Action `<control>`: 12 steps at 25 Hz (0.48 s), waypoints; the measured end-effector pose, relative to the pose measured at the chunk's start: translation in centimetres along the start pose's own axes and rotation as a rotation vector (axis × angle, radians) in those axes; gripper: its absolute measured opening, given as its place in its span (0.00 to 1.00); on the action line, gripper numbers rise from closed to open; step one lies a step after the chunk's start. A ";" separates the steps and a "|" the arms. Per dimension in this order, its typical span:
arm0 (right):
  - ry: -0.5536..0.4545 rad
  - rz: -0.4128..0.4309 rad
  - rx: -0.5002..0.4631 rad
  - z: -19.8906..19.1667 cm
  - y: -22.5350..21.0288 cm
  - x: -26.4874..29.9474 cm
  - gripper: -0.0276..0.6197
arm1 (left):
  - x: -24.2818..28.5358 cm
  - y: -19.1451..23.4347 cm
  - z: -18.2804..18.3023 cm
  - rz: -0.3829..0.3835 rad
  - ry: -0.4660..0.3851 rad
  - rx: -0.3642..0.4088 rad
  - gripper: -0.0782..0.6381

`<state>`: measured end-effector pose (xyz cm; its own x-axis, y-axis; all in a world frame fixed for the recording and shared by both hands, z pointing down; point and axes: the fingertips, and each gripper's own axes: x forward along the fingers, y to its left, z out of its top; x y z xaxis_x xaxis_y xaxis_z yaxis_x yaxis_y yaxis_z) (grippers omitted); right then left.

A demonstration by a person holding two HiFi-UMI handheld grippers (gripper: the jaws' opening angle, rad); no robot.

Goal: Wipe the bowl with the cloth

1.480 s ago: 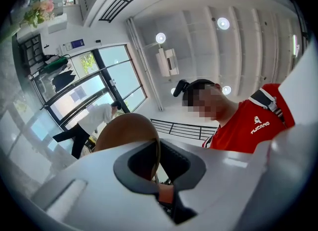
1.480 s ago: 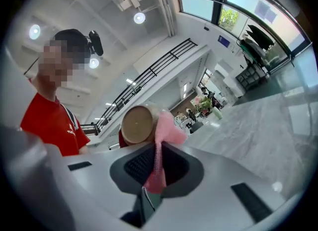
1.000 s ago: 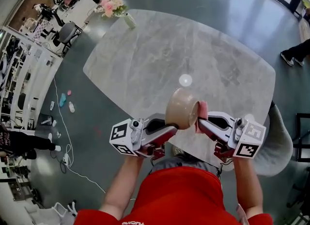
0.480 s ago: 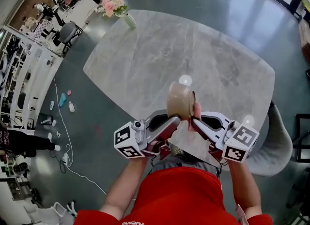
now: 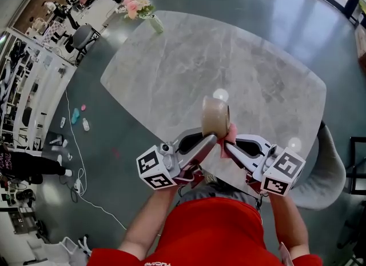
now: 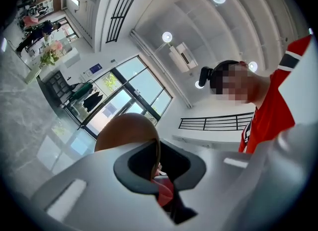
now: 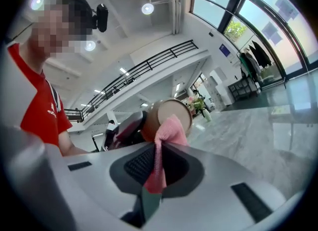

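A tan bowl (image 5: 215, 117) is held tipped on its side above the near edge of the grey table (image 5: 189, 64). My left gripper (image 5: 209, 141) is shut on the bowl's rim (image 6: 153, 148). My right gripper (image 5: 228, 143) is shut on a pink cloth (image 5: 230, 133), and the cloth (image 7: 168, 130) presses against the bowl's (image 7: 169, 116) open mouth. In the left gripper view the bowl (image 6: 124, 130) rises just past the jaws, with a bit of pink cloth (image 6: 164, 191) behind it.
A vase of pink flowers (image 5: 139, 8) stands at the table's far left corner. A grey chair (image 5: 326, 173) sits to the right of the table, another chair (image 5: 79, 36) at the far left. Small items (image 5: 74, 117) and a cable lie on the floor at left.
The bowl has turned more edge-on and upright. Both grippers have drawn closer together, and the pink cloth has moved against the bowl's mouth.
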<state>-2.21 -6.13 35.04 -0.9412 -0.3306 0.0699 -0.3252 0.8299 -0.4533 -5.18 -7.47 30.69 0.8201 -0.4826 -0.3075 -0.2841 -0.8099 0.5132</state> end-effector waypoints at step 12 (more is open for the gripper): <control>0.054 -0.054 -0.167 1.3 1.0 0.2 0.08 | 0.6 0.9 -1.5 0.066 0.124 0.118 0.13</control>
<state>-2.59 -5.91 33.40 -0.9239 -0.3564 0.1396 -0.3823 0.8760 -0.2939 -4.14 -7.98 32.18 0.8506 -0.4971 -0.1713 -0.3899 -0.8149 0.4289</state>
